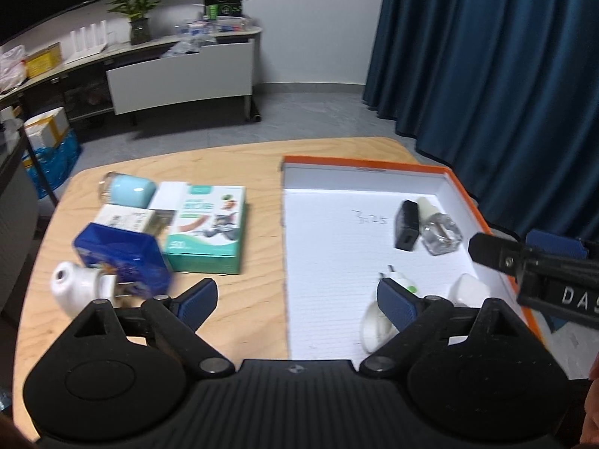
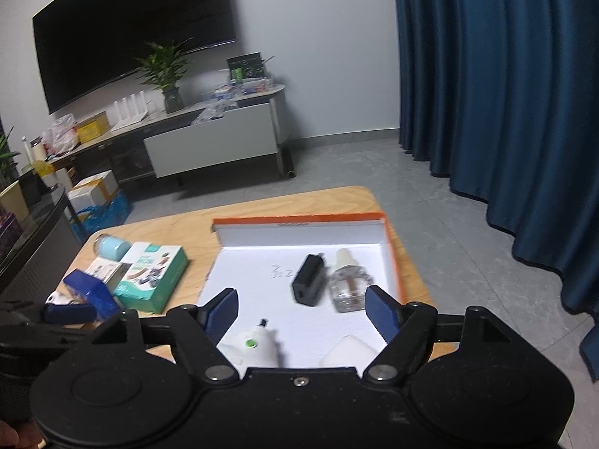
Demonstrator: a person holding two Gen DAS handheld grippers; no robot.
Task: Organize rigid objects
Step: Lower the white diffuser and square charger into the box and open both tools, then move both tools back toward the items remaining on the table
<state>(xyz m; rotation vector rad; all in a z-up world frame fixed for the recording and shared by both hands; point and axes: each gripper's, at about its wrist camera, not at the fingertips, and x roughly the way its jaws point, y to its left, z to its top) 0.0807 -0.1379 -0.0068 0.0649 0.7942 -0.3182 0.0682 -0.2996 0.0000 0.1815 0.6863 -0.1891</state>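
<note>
Tray (image 1: 441, 166) on the table's (image 1: 243, 157) right already holds a black charger (image 1: 406, 230), glass bottle (image 1: 440, 234), white plug (image 2: 254, 344) and a white block (image 2: 350, 351); boxes (image 1: 207, 228), a blue carton (image 1: 119, 258) and a white fitting (image 1: 73, 288) wait at left, outside it; left gripper (image 1: 297, 299) and right gripper (image 2: 301, 312) both stand spread wide, holding nothing. Best next: send the left one to the white fitting, straddle its body squarely, close gently, lift clear of the carton.

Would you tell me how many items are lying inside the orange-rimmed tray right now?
4: black charger beside the clear glass bottle at the far side; white plug and white block nearer, partly hidden by the grippers.
</note>
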